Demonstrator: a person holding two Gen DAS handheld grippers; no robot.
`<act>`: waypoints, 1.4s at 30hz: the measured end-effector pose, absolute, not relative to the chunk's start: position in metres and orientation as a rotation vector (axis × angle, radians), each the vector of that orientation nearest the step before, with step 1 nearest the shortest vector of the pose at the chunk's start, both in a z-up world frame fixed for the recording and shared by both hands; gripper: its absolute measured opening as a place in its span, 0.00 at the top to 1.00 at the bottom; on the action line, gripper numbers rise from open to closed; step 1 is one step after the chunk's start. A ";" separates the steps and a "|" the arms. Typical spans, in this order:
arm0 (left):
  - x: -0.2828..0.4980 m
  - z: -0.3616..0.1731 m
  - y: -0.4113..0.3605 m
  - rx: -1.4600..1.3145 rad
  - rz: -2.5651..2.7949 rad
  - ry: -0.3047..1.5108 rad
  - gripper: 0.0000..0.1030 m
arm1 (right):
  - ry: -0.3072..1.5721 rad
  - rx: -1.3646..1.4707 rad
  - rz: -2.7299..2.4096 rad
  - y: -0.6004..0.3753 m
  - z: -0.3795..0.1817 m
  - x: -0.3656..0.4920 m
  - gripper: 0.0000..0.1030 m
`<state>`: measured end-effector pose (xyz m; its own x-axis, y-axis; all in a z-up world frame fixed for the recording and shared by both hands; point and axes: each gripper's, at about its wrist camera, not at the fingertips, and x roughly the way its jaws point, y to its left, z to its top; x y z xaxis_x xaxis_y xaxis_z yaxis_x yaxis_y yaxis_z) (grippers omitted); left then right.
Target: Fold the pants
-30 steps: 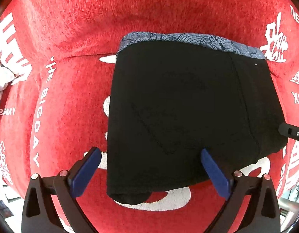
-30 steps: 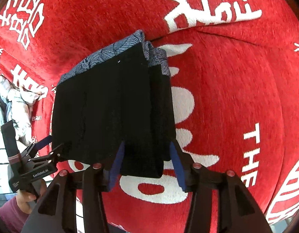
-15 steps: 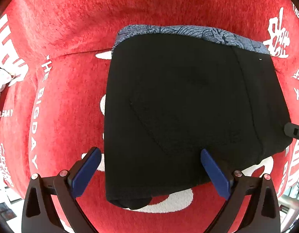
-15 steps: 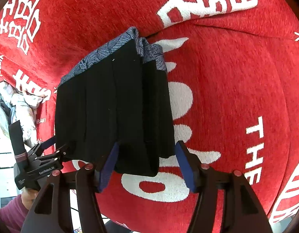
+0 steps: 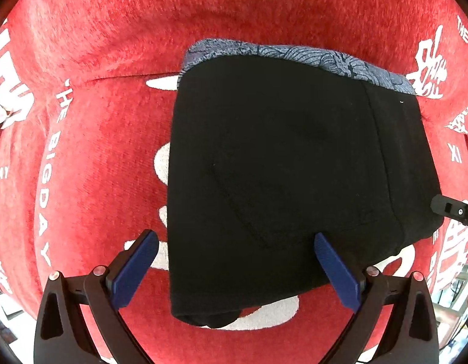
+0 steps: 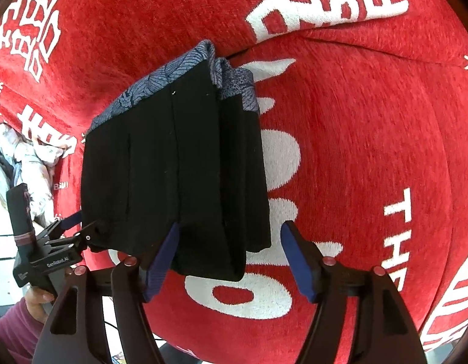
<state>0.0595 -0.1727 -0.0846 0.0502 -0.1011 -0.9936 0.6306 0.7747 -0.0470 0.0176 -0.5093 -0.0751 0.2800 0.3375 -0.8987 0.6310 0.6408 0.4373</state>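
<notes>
The black pants (image 5: 282, 163) lie folded into a thick rectangle on the red cloth (image 5: 106, 157), their blue-grey patterned waistband (image 5: 294, 53) at the far edge. My left gripper (image 5: 234, 261) hangs straight above the near edge, open, with nothing between its pads. From the right wrist, the pants (image 6: 173, 166) show stacked layers. My right gripper (image 6: 229, 257) straddles their near right corner and its jaws are opening; the right pad (image 6: 297, 261) stands clear of the fabric. The left gripper (image 6: 82, 226) sits by the pants' left near corner.
The red cloth (image 6: 355, 151) carries large white characters and letters. A crumpled white fabric (image 6: 27, 154) lies past its left edge. A hand (image 6: 36, 300) in a maroon sleeve holds the left gripper. The cloth's near edge drops off just below both grippers.
The right gripper's jaws have spread apart and let go of the pants' corner. The left gripper has stayed open over the pants, which now look slightly nearer.
</notes>
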 end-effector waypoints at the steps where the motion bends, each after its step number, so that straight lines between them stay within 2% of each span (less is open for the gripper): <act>1: 0.060 -0.083 -0.173 0.466 -0.588 1.417 0.00 | 1.323 0.920 -0.237 -0.510 -0.076 0.018 0.29; 9: 0.073 -0.069 -0.181 0.462 -0.590 1.384 0.00 | 1.333 0.928 -0.225 -0.515 -0.080 0.024 0.26; 20: 0.105 -0.080 -0.174 0.348 -0.593 1.453 0.00 | 1.298 1.087 -0.189 -0.530 -0.097 0.020 0.24; 27: 0.131 -0.101 -0.170 0.243 -0.651 1.562 0.00 | 1.198 1.183 -0.122 -0.543 -0.102 0.022 0.24; 32: 0.144 -0.098 -0.178 0.232 -0.710 1.513 0.00 | 1.212 1.194 -0.069 -0.546 -0.116 0.038 0.24; 38: 0.161 -0.127 -0.179 0.108 -0.811 1.588 0.00 | 1.204 1.241 0.029 -0.547 -0.138 0.050 0.22; 42: 0.152 -0.128 -0.184 0.106 -0.828 1.560 0.00 | 1.184 1.271 0.065 -0.546 -0.149 0.061 0.21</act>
